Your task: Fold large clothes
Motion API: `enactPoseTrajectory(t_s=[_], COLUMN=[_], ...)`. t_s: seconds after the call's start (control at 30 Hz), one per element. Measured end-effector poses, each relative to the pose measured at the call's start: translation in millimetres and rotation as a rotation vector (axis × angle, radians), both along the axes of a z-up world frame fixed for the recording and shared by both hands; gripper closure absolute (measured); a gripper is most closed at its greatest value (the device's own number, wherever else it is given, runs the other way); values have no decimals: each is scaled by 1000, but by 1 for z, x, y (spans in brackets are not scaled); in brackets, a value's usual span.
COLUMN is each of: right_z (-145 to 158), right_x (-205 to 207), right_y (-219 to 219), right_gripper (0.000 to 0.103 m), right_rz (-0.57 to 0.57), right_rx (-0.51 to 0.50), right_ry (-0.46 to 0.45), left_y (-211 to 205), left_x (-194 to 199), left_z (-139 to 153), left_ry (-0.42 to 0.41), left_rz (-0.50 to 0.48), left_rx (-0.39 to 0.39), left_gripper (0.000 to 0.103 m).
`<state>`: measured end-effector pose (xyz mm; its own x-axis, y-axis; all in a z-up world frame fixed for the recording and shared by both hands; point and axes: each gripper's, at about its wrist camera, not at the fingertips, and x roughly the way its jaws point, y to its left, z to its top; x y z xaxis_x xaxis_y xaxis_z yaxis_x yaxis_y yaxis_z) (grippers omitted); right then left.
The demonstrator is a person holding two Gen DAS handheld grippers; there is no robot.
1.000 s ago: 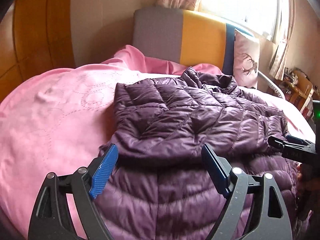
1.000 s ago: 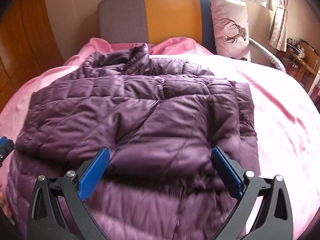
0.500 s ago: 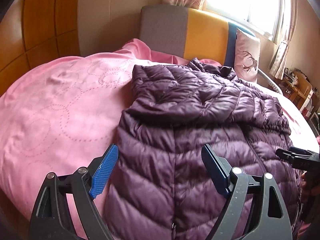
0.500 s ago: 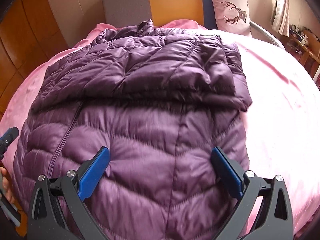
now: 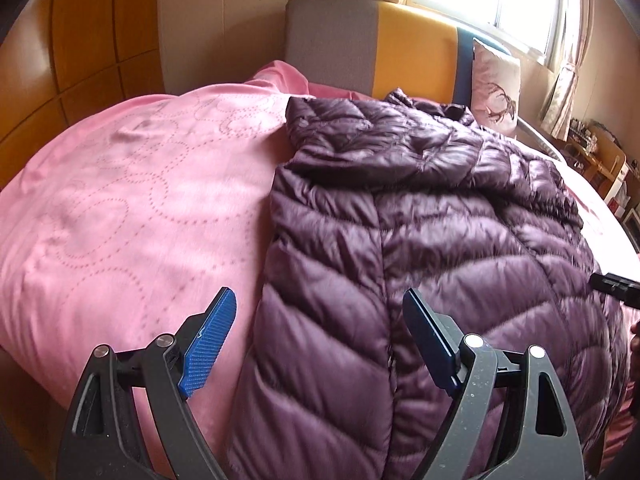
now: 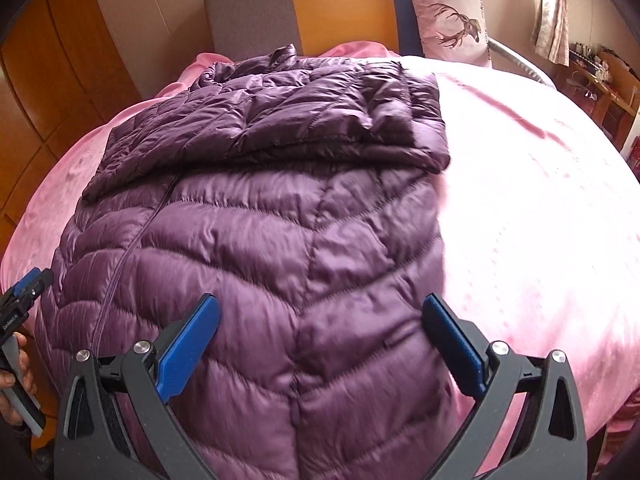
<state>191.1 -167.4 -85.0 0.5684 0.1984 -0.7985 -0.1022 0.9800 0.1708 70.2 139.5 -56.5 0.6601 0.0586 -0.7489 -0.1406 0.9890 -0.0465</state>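
Left wrist view puts the left gripper (image 5: 316,340) nearest, its blue pads spread wide with nothing between them, hanging above the near left edge of the purple puffer jacket (image 5: 420,240). One pad is over the pink bedspread (image 5: 120,208), the other over the jacket's front beside the zipper seam. In the right wrist view the right gripper (image 6: 320,336) is likewise wide open and empty, poised over the jacket's lower right part near the hem.

The jacket lies flat on the bedspread, hem toward the cameras. Farther up, both sleeves (image 6: 280,120) lie folded across the chest, and the collar points at the headboard (image 5: 380,48), where a deer-print pillow (image 6: 448,28) leans.

With the sleeves in, the step in hand looks like the lengthwise fold: bringing the hem up toward the collar. That calls for each gripper to drop to its own bottom corner, pinch through the slippery quilted layers, then lift and carry both corners forward together so the fold lands square over the sleeves.
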Motion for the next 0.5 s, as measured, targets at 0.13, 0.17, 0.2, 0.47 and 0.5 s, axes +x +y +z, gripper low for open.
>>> enactPoseTrajectory(t_s=[0.13,0.17,0.2,0.47,0.5], right_z=[0,-1,-1,-12,-13], right_x=[-12,-15,-17,-43,-47], right_y=[-9,-12,-15,-40,-42], right_gripper=[2,2,2,2,2], right_rz=[-11,-16,-21,-36,-33], right_rx=[-4,0,5,96,111], right_ry=[2,8,12,58,64], left_y=[2,2,2,0,-1], left_x=[-11,-13,-16,-37,-40], left_z=[-6,-7,-9,-16,-16], left_ry=[22,27,33,70,74], left_rz=[-7,-9,-10,-25,-26], left_rx=[2,3,6,9,9], left_gripper=[19,19,19,19,19])
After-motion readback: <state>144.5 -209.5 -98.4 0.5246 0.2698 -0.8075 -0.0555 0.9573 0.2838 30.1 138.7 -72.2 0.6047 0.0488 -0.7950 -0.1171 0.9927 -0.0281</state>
